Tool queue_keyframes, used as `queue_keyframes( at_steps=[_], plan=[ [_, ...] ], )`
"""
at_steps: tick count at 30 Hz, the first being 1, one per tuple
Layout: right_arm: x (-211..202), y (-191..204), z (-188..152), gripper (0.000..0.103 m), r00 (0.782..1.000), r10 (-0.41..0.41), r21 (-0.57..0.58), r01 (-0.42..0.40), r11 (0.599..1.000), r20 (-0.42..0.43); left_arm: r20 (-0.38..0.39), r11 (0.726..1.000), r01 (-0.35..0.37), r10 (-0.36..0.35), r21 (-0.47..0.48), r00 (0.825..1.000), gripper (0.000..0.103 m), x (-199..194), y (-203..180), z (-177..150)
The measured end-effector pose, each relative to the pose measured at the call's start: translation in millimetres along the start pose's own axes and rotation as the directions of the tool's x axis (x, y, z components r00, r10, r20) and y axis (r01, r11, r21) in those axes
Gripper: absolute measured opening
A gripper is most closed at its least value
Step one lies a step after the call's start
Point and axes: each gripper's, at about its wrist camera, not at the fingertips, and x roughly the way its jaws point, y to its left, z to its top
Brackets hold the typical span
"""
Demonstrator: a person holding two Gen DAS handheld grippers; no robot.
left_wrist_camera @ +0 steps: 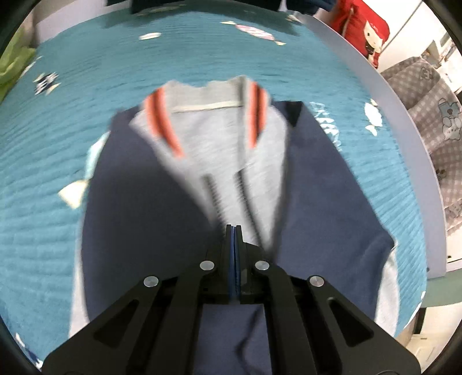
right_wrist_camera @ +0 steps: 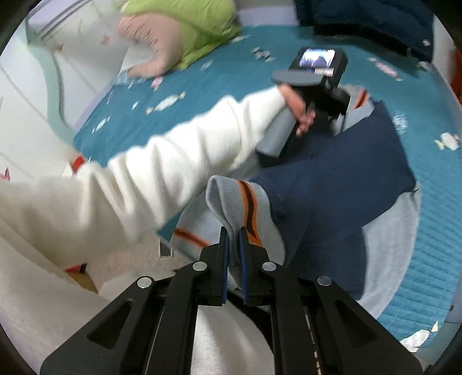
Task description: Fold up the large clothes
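Left wrist view: navy jacket (left_wrist_camera: 138,202) lies flat on the teal bedspread (left_wrist_camera: 202,57), collar end away from the camera; grey lining (left_wrist_camera: 208,135) open in a V, orange-striped collar bands (left_wrist_camera: 164,127) on both sides, zipper (left_wrist_camera: 215,196) running down toward the tool; left gripper (left_wrist_camera: 234,230) sits over the lower front of the jacket, tongs pressed together, blue pads touching, no cloth visible between them; frame is motion-blurred; red plush doll (left_wrist_camera: 363,26) and grey checked bedding (left_wrist_camera: 433,109) off the bed's far right edge.

Right wrist view: right gripper (right_wrist_camera: 233,233) is clamped on the grey ribbed cuff (right_wrist_camera: 231,202) with orange and dark stripes; sleeve (right_wrist_camera: 317,196) lifts off the bed and drapes across the jacket body; person's hand (right_wrist_camera: 297,106) in a white sleeve (right_wrist_camera: 173,150) holds the other tool over the collar area; green pillow (right_wrist_camera: 199,26) and a pink one (right_wrist_camera: 156,43) at the far edge, dark garment (right_wrist_camera: 361,23) in the top right.
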Motion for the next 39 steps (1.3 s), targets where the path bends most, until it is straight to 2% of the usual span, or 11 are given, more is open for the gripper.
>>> queue_keyframes(
  at_steps=[7,13,21,22,26,28,30,32,35,37,39],
  plan=[
    [27,11,-26,0.007,0.993,0.041,-0.010,-0.043,0.999,-0.111,0.006,0.999,-0.037,0.037,-0.017,0.999,0.003,-12,14,-35],
    [56,-9,-24,0.006,0.991,0.040,0.062,-0.032,0.998,-0.128,0.002,0.999,-0.027,0.027,-0.030,1.000,0.003,-16,17,-53],
    [97,9,-24,0.007,0.984,0.061,-0.010,-0.063,0.998,-0.166,0.053,0.999,-0.048,0.050,-0.024,0.997,0.003,-55,30,-81],
    [101,10,-23,0.010,0.982,0.069,-0.013,-0.073,0.997,-0.176,0.058,0.998,-0.050,0.052,-0.030,0.997,0.003,-61,34,-86],
    [127,26,-25,0.013,0.945,0.192,-0.029,-0.207,0.978,-0.265,0.068,0.995,-0.093,0.095,-0.029,0.993,0.003,-72,42,-100],
    [130,33,-26,0.013,0.938,0.189,-0.057,-0.214,0.975,-0.290,0.059,0.994,-0.103,0.105,-0.032,0.993,0.003,-76,46,-109],
    [120,23,-23,0.022,0.945,0.179,-0.032,-0.195,0.980,-0.274,0.042,0.996,-0.084,0.086,-0.041,0.995,0.003,-78,48,-120],
    [101,1,-19,0.042,0.958,0.189,0.034,-0.186,0.982,-0.214,0.029,0.996,-0.077,0.079,-0.039,0.996,0.003,-80,47,-134],
    [70,-46,-15,0.046,0.991,0.093,0.133,-0.079,0.988,-0.098,0.001,0.998,-0.020,0.020,-0.060,1.000,0.010,-84,42,-160],
    [60,-80,-17,0.046,0.998,0.015,0.217,-0.001,0.976,-0.064,-0.017,0.997,0.048,-0.049,-0.064,0.999,0.024,-85,34,-180],
    [64,-98,-21,0.029,0.997,0.008,0.270,0.011,0.963,-0.071,-0.041,0.994,0.082,-0.086,-0.078,0.995,0.047,-85,27,-200]
  ],
)
